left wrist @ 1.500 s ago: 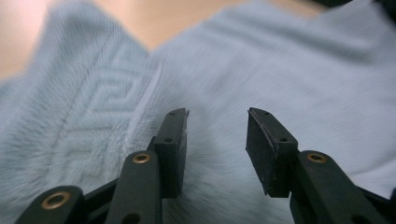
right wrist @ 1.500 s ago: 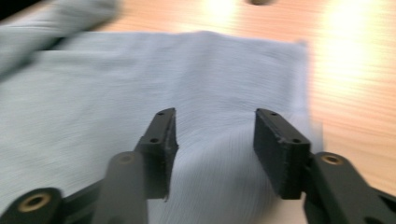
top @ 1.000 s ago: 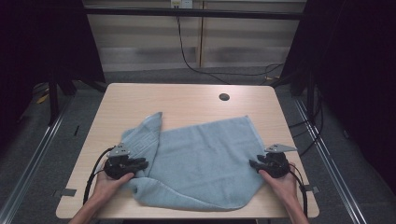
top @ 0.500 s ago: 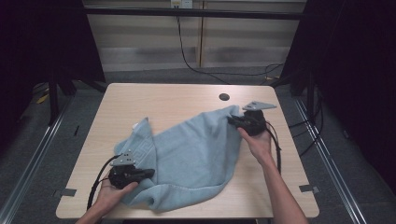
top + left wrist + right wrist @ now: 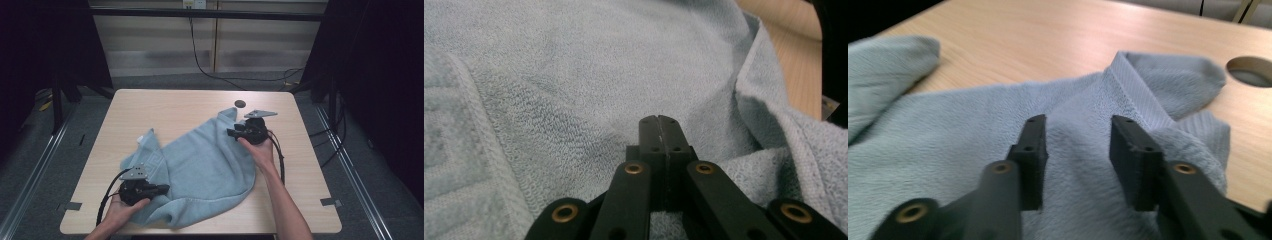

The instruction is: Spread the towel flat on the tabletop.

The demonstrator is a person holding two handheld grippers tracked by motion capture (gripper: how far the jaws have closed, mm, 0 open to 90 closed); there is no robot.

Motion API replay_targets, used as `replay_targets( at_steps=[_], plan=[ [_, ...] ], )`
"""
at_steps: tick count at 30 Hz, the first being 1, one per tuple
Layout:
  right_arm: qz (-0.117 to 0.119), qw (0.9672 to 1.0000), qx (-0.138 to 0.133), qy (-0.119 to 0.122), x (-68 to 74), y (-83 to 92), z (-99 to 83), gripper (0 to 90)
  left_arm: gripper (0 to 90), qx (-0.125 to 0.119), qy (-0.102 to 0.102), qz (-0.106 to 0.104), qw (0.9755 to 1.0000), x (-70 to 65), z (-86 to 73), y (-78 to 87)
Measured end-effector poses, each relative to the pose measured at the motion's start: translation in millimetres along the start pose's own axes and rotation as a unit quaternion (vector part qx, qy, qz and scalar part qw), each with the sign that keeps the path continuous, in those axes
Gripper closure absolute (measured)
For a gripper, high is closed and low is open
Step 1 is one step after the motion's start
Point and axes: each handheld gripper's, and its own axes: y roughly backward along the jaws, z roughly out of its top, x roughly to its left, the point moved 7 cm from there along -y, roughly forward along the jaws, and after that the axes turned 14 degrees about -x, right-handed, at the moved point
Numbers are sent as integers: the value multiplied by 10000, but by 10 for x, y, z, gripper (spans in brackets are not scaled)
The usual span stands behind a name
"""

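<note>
A light blue towel (image 5: 205, 165) lies rumpled across the wooden table (image 5: 165, 107). My left gripper (image 5: 162, 189) rests on the towel's near left part and points right. In the left gripper view its jaws are shut, and the towel (image 5: 574, 90) puckers toward the tips of the left gripper (image 5: 659, 120). My right gripper (image 5: 231, 133) is at the towel's far right corner, pointing left. Its jaws stand open over a raised fold of the towel (image 5: 973, 135), seen around the right gripper (image 5: 1075, 130), and nothing is pinched between them.
A round hole (image 5: 240, 104) in the tabletop lies just behind the towel's far corner, also seen as the hole (image 5: 1250, 70) at the right. Bare wood stretches along the table's back and right side. Cables trail from both grippers toward the front edge.
My right gripper carried the towel's right corner from the front right to the back near the hole, then opened. The left gripper shifted slightly toward the front and stayed shut.
</note>
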Motion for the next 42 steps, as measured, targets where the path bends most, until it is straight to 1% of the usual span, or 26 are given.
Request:
replay_targets(
  at_steps=[1, 5, 7, 8, 11, 12, 13, 14, 16, 18, 19, 20, 21, 23, 24, 25, 26, 28, 30, 33, 34, 35, 36, 37, 38, 42],
  plan=[
    [0, 10000, 0, 0, 0, 0, 0, 554, 900, -13, 23, 8, 10000, 1, 6, 2],
    [205, 9998, -59, 2, 89, 313, -22, 484, 900, -108, 14, 36, 9999, 23, 53, 23],
    [418, 9990, 159, 33, 257, 521, -181, 450, 900, -185, 49, 70, 9998, 43, 87, 30],
    [418, 9990, 159, 33, 257, 521, -181, 450, 900, -219, -21, 65, 9997, 57, 117, 37],
    [660, 9974, 274, -31, 475, 694, -395, 447, 889, -442, -13, 132, 9989, 110, 258, 68],
    [793, 9963, 337, -55, 564, 741, -477, 446, 862, -518, -30, 197, 9985, 142, 310, 77],
    [954, 9942, 500, 61, 750, 819, -626, 442, 832, -550, -26, 251, 9982, 182, 357, 92],
    [954, 9942, 500, 61, 750, 819, -626, 442, 832, -617, -36, 317, 9976, 233, 404, 107],
    [1259, 9903, 586, 17, 953, 868, -722, 441, 759, -699, 47, 449, 9965, 346, 475, 148],
    [1487, 9866, 675, 36, 1142, 880, -787, 438, 704, -746, 29, 759, 9943, 496, 509, 206],
    [1573, 9846, 750, 92, 1227, 876, -823, 432, 669, -791, 93, 873, 9930, 572, 509, 236],
    [1652, 9815, 918, 300, 1351, 853, -916, 414, 601, -820, 161, 968, 9918, 644, 498, 268],
    [1652, 9815, 918, 300, 1351, 853, -916, 414, 601, -799, 211, 1064, 9909, 709, 478, 301],
    [1653, 9772, 1217, 548, 1434, 795, -1094, 425, 495, -786, 292, 1274, 9883, 815, 442, 367],
    [1653, 9772, 1217, 548, 1434, 795, -1094, 425, 495, -822, 330, 1333, 9871, 854, 429, 397],
    [1619, 9755, 1299, 727, 1438, 773, -1156, 445, 483, -816, 349, 1378, 9865, 890, 414, 427],
    [1599, 9761, 1210, 840, 1439, 771, -1163, 487, 458, -810, 373, 1451, 9854, 923, 402, 448],
    [1509, 9766, 1197, 952, 1394, 770, -1154, 644, 412, -788, 439, 1537, 9840, 978, 376, 467],
    [1555, 9776, 1161, 811, 1342, 773, -1152, 807, 375, -710, 429, 1631, 9831, 1022, 348, 459],
    [1498, 9777, 1212, 835, 1277, 783, -1136, 849, 310, -537, 477, 1710, 9827, 1064, 288, 382],
    [1438, 9781, 1256, 830, 1251, 795, -1129, 852, 295, -483, 474, 1720, 9828, 1071, 269, 354],
    [1271, 9802, 1249, 861, 1138, 814, -1103, 855, 273, -448, 481, 1720, 9829, 1071, 257, 329],
    [1271, 9802, 1249, 861, 1138, 814, -1103, 855, 273, -408, 454, 1652, 9844, 1062, 249, 312],
    [1047, 9835, 1239, 799, 955, 852, -1072, 856, 273, -417, 451, 1605, 9851, 1048, 249, 294],
    [1047, 9835, 1239, 799, 955, 852, -1072, 856, 273, -417, 435, 1579, 9856, 1029, 251, 277],
    [606, 9891, 1187, 623, 514, 923, -1014, 855, 292, -405, 340, 1340, 9896, 930, 268, 192]
  ],
)
